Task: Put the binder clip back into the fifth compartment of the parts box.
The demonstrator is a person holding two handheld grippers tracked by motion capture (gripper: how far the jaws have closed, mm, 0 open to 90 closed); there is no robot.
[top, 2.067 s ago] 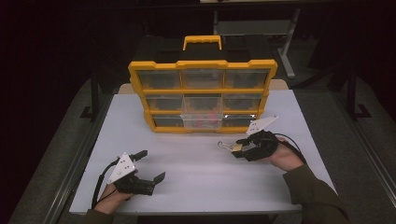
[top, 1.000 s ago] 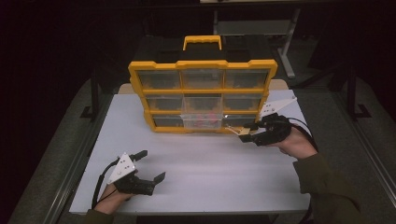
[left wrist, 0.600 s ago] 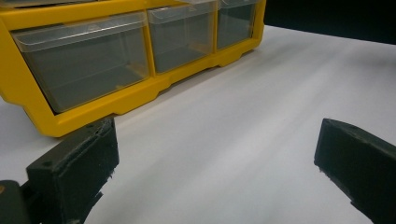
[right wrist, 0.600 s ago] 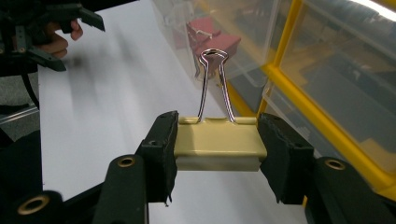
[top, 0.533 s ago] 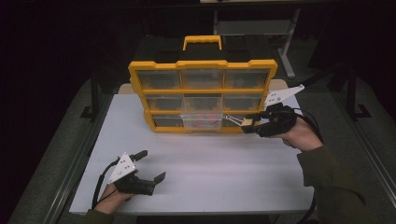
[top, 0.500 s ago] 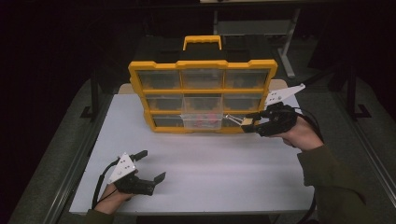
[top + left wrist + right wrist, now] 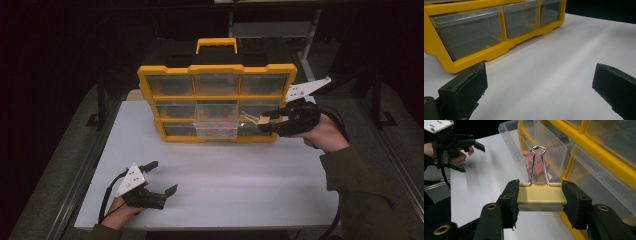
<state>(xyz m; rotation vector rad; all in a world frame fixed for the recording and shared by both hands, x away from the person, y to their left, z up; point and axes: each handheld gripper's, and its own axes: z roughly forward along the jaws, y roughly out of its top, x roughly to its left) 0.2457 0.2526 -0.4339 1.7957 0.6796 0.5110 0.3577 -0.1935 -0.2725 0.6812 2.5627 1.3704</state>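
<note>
Left tool (image 7: pixel 159 179) rests low at the near left of the white tabletop (image 7: pixel 240 175), jaws spread wide with nothing between them, seemingly parked out of the way while the other hand works.

Right tool (image 7: pixel 267 119) is held above the tabletop at the right side of the yellow drawer organizer (image 7: pixel 217 68). Its jaws are clamped on the flat sides of a pale yellow binder clip (image 7: pixel 540 196), wire handles (image 7: pixel 538 165) pointing away from the hand. Gripping the body leaves the handles free, so the clip should drop cleanly.

Just beyond the clip, the clear middle drawer (image 7: pixel 216 131) of the bottom row is pulled out; a red binder clip (image 7: pixel 537 169) lies inside. The held clip hangs near this drawer, right of it, not yet over it. Judged step: carrying the clip towards a drawer.
</note>
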